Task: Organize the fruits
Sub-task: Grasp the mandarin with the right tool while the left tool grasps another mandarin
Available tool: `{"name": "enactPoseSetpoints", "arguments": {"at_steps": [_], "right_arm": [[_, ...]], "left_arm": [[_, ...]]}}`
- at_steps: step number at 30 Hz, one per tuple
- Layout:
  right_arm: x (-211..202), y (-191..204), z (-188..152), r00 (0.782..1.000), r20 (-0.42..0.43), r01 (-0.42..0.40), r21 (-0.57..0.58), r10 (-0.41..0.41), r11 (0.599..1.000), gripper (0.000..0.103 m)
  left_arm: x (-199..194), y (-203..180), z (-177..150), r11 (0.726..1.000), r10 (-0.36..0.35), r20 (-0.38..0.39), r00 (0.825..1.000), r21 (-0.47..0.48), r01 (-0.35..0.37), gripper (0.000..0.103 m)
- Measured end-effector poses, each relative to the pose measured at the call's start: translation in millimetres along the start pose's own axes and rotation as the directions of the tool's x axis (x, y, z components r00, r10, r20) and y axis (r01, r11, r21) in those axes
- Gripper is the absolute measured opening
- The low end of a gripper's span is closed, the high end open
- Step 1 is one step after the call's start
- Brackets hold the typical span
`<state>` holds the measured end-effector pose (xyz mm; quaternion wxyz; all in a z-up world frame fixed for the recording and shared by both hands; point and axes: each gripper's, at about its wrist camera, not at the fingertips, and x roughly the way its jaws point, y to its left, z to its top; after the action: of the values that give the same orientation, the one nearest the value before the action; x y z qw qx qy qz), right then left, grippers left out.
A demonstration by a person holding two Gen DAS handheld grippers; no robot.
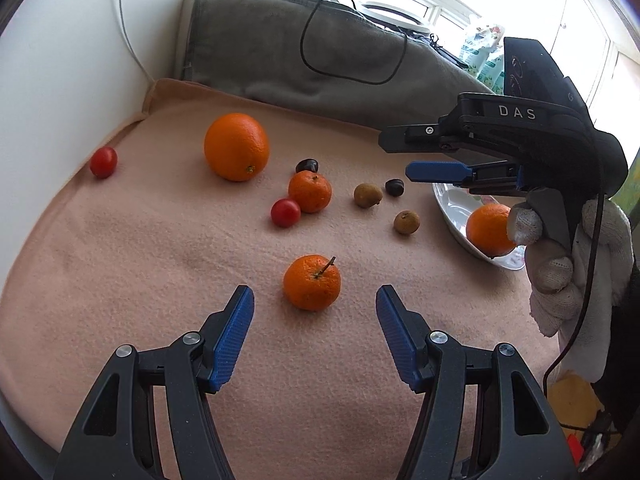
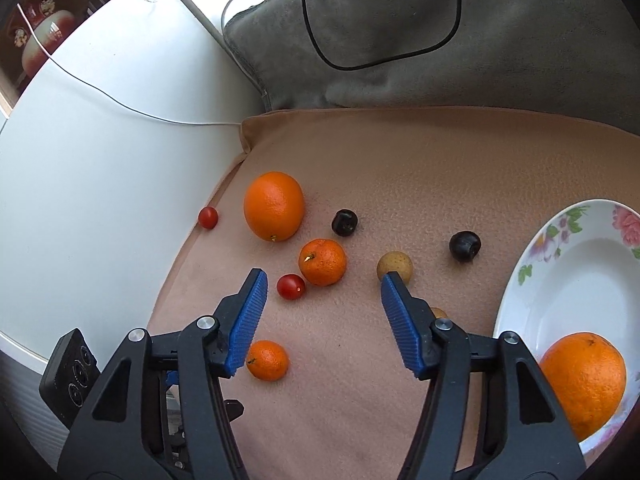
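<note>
Peach fleece blanket (image 1: 120,264) under scattered fruit, grey cushion (image 1: 280,52) behind; left tongs (image 1: 315,300), right tongs (image 2: 324,280) released, empty.

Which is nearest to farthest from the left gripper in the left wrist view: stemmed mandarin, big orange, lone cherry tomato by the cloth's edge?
From the left gripper:
1. Stemmed mandarin, just ahead of the open jaws.
2. Big orange, farther back, left of centre.
3. Lone cherry tomato, far left at the pink cloth's edge.

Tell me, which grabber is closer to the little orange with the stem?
Left. The left gripper sits open just short of the little orange. The right gripper is open over the cloth, the orange beside its left finger.
</note>
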<state>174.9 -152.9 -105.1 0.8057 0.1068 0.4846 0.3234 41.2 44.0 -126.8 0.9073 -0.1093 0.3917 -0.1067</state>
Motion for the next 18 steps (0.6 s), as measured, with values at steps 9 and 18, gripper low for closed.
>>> {"name": "enactPoseSetpoints", "arguments": {"at_steps": [9,18], "right_arm": [[40,5,13,0.996,-0.076,-0.035,0.043,0.039,0.998,0.056],[66,9,20,0.993,-0.117,0.023,0.033,-0.019,0.999,0.054]], "left_arm": [[16,3,1,0.999,-0.025,-0.029,0.999,-0.02,0.025,0.06],[24,3,3,0.999,-0.03,-0.039,0.999,-0.021,0.03,0.056]]}}
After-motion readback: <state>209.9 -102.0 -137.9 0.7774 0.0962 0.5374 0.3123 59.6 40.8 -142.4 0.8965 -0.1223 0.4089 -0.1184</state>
